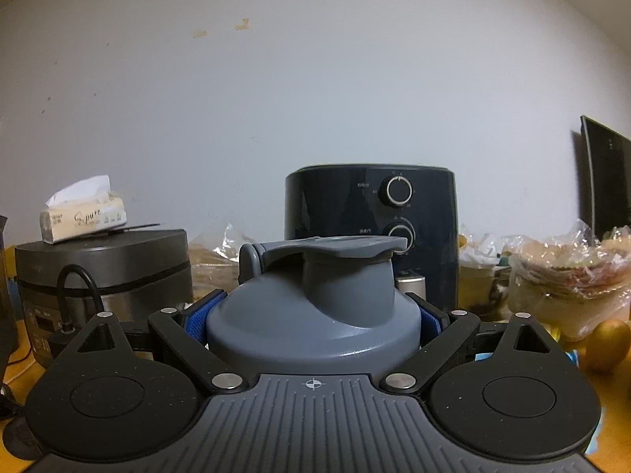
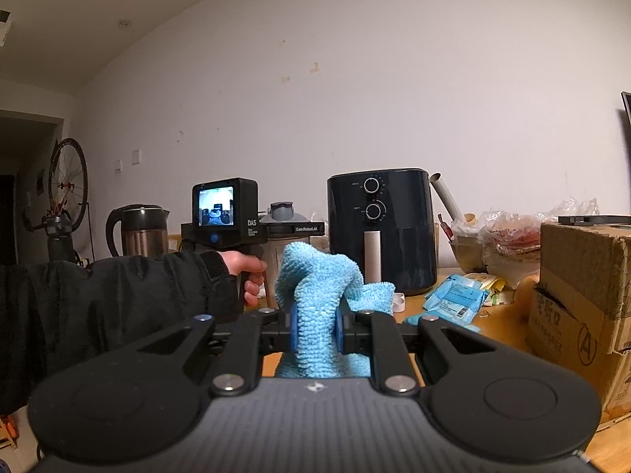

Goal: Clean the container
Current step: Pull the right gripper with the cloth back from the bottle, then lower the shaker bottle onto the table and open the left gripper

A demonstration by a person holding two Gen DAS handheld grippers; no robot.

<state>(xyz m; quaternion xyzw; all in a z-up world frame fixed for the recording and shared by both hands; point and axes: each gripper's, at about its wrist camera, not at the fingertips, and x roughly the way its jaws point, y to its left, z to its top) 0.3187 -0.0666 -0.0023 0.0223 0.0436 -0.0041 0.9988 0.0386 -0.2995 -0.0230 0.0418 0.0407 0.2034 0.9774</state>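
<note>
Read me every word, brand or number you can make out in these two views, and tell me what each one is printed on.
"DAS": side of the left claw's camera housing.
"GenRobot.AI": its black finger bar.
"A" in a circle: cardboard box; the other characters on it are unclear.
"S.pure", roughly, in script: tissue pack.
Air fryer dial markings, rice cooker panel and blue packet print: too small to read.

The bottle [image 1: 311, 315] sits between the fingers of the left gripper [image 1: 313, 321], its lid at the top. The air fryer [image 1: 370, 232] stands behind the bottle, against the wall. The rice cooker [image 1: 106, 268] stands left of the bottle, with a tissue pack [image 1: 83, 213] on top. The cloth [image 2: 319, 307] sits between the fingers of the right gripper [image 2: 315, 327]. The cardboard box [image 2: 583, 299] stands right of the cloth. The kettle [image 2: 136, 228] stands far left.
</note>
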